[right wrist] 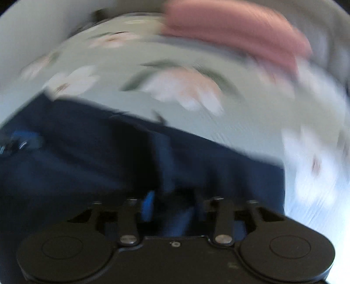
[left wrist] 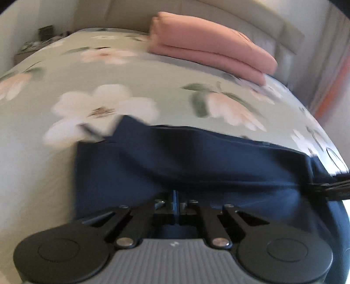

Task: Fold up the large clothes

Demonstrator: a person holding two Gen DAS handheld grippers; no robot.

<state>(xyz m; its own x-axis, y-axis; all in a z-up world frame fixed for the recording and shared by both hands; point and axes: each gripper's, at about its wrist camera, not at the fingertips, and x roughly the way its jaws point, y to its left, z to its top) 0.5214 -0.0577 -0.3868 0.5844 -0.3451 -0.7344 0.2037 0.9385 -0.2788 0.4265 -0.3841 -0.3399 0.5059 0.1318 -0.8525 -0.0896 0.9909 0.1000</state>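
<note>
A navy blue garment lies across the near part of a bed with a pale green floral cover. My left gripper is shut on the garment's near edge, with cloth bunched over the closed fingers. In the blurred right wrist view the same garment fills the lower left. My right gripper is shut on a fold of it, with cloth rising between the fingers. The right gripper also shows at the right edge of the left wrist view, at the garment's right corner.
A folded pink blanket lies at the far side of the bed, also in the right wrist view. A beige padded headboard stands behind it. A nightstand with small items is at the far left. A curtain hangs at the right.
</note>
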